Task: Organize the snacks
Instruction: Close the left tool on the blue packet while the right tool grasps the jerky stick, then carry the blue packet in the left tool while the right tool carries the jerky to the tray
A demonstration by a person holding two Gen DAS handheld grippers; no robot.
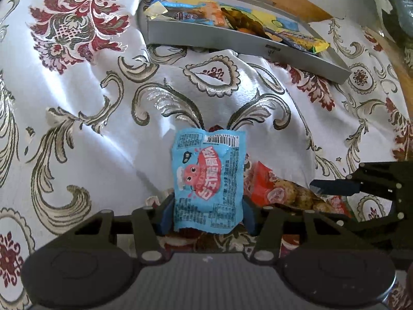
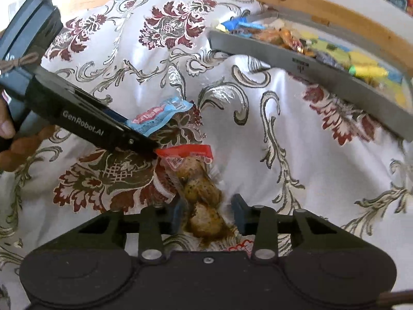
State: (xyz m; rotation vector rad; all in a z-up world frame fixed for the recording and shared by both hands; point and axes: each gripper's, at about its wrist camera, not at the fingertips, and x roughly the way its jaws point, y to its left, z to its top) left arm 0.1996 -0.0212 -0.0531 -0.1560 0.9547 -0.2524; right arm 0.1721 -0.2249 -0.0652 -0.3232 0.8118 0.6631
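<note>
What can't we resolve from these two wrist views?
- Tray contents: blurred in the right wrist view; the near wall hides lower packets in the left wrist view.
- Blue packet: bottom edge sits behind the left gripper body.
- Red-topped packet: right gripper contact unclear; lower end hidden by the body.
- Right gripper, left wrist view: cut off by the frame edge.

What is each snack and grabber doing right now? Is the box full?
Blue snack packet: clamped in the left gripper, lifted off the cloth.
Red meat snack packet: lying on the tablecloth, between the right gripper's open fingers, not squeezed.
Grey tray: already holds many snacks.
</note>
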